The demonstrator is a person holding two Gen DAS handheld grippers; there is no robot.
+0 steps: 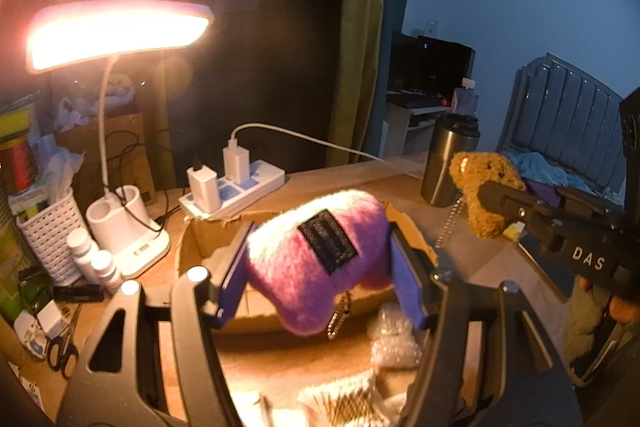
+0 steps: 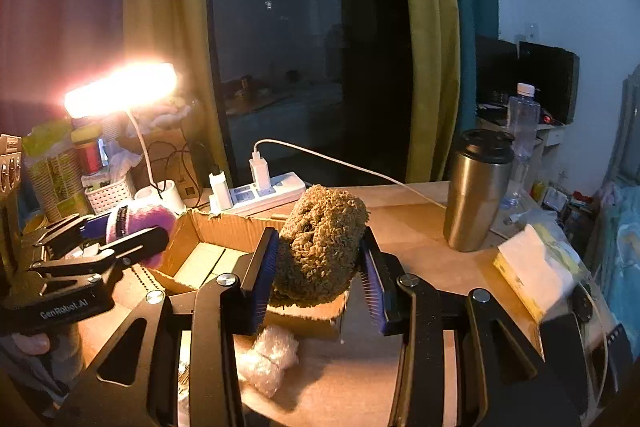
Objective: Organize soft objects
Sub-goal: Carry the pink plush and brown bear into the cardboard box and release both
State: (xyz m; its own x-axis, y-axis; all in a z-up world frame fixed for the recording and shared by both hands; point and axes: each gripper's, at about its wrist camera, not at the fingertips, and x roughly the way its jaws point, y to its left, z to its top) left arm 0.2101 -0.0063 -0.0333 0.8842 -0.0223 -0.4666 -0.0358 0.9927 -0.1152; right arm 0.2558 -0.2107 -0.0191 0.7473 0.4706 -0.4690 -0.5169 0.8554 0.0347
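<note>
Left hand-held gripper [image 1: 320, 259] clamps a fuzzy purple-and-white plush charm [image 1: 316, 263]; right hand-held gripper [image 2: 320, 267] clamps a curly brown plush bear [image 2: 320, 247], both apparently poised for dropping into the open cardboard box [image 2: 208, 239].

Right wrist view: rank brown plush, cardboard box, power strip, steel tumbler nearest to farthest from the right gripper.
1. Brown plush: clamped in the right gripper.
2. Cardboard box: just beyond, below the plush.
3. Power strip behind the box, and steel tumbler far right: too close to call.

Left gripper [image 1: 320, 267] clamps a purple plush [image 1: 316, 263], seemingly above the cardboard box [image 1: 200, 239].
</note>
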